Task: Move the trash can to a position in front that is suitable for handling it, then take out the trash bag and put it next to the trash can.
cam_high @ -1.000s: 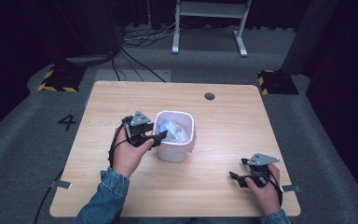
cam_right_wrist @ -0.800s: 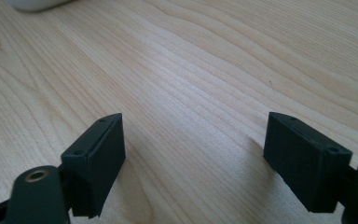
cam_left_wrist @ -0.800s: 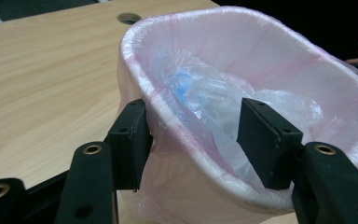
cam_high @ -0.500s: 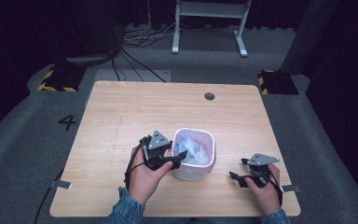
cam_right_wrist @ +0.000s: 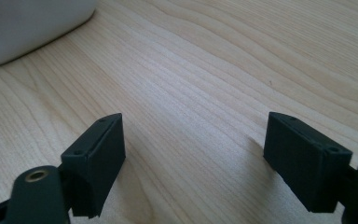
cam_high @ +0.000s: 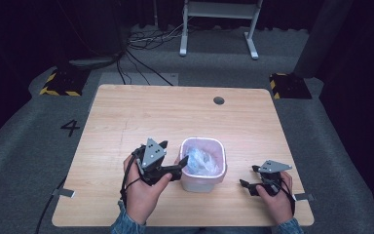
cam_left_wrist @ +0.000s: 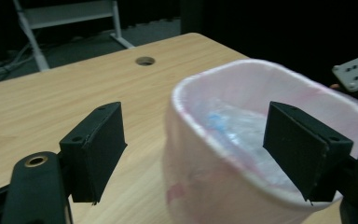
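Wooden table [cam_high: 126,117], dark room around it. Near its front edge stands the pink bin [cam_high: 203,163], lined with a clear bag [cam_high: 200,161]. Its near wall sits between the pads of the left claw [cam_high: 180,165], one pad outside, one over the inside. That claw's jaws have just been opening and now stand apart, no longer pressing the rim. To finish the release well, I would draw the claw straight back off the rim, so neither pad snags the liner or tips the bin. Off to the bin's other side, the right claw [cam_high: 246,185] rests low over bare wood, jaws apart and empty. Beyond the bin, a cable hole [cam_high: 218,100]; nothing blocks the retreat.
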Motion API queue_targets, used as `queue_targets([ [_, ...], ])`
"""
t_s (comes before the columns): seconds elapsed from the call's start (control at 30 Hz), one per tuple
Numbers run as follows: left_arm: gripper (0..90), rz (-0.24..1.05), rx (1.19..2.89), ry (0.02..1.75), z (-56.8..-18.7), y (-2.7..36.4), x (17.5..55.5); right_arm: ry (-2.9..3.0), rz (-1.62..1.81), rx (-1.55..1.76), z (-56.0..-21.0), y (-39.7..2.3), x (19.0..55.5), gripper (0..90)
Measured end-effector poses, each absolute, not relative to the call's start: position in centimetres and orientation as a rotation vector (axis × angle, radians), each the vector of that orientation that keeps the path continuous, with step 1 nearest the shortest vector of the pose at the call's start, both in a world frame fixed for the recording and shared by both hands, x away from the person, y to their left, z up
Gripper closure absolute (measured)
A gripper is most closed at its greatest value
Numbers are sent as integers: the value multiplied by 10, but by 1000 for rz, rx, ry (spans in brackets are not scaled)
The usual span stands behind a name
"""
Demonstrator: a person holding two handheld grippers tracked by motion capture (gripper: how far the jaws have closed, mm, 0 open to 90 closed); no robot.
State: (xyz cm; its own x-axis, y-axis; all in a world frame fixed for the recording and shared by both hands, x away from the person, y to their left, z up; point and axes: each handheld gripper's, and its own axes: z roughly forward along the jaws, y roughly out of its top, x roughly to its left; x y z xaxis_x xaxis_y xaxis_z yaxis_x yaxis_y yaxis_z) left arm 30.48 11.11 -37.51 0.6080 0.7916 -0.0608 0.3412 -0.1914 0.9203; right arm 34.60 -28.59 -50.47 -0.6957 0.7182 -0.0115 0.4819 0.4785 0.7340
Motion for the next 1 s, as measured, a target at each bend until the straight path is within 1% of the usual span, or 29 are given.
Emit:
queue_targets([
  [0.13, 202, 574, 1802, 924, -375, 127, 304, 2413, 1048, 1015, -505, -286, 346, 204],
  [0.17, 202, 597, 1831, 919, -377, 133, 304, 2414, 1049, 1015, -505, -286, 346, 204],
  [0.27, 190, 609, 1907, 932, -385, 149, 305, 2416, 1048, 1015, -505, -286, 346, 203],
  [0.37, 185, 584, 1935, 955, -401, 165, 308, 2419, 1048, 1013, -504, -286, 346, 198],
  [0.47, 181, 512, 1921, 955, -415, 174, 315, 2438, 1051, 997, -505, -286, 347, 162],
  [0.5, 181, 502, 1921, 948, -419, 175, 317, 2446, 1051, 989, -505, -286, 347, 152],
  [0.67, 182, 543, 2008, 892, -438, 177, 326, 2472, 1056, 954, -505, -287, 349, 145],
  [0.77, 182, 508, 2043, 868, -450, 174, 330, 2483, 1063, 941, -505, -289, 349, 146],
  [0.9, 175, 443, 2086, 819, -461, 168, 333, 2492, 1103, 923, -503, -286, 348, 180],
  [0.97, 174, 429, 2113, 775, -465, 163, 335, 2510, 1128, 877, -500, -280, 346, 218],
  [1.0, 174, 427, 2119, 769, -467, 162, 335, 2521, 1144, 852, -498, -276, 345, 217],
])
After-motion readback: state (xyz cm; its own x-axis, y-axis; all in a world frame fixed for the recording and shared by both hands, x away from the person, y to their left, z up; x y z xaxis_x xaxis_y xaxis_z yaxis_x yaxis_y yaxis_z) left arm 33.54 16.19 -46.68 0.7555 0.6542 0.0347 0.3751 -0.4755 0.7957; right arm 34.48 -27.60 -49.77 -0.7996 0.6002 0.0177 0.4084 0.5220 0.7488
